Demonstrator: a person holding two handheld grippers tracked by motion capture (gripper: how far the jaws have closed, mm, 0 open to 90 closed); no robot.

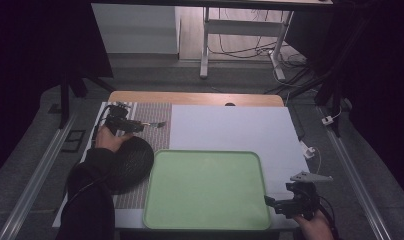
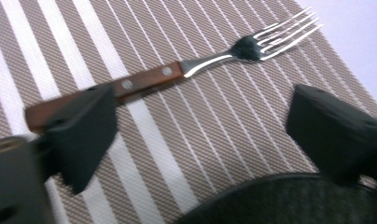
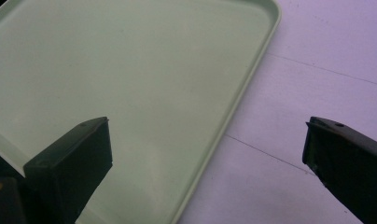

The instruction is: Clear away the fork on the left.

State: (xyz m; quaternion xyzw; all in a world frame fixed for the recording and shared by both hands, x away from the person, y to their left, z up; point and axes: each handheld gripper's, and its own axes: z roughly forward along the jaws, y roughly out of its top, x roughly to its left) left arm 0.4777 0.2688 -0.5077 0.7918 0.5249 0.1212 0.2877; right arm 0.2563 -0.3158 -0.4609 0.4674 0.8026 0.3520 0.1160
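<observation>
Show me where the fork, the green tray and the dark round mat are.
fork [image 2: 149,77]: left gripper view, on the wooden handle between its two rivets.
green tray [image 1: 206,187]: high view, on its bare floor.
dark round mat [image 1: 131,161]: high view, on its woven top, right of the sleeve.

No text, label, brand, number or sign can be read in any of the views.
</observation>
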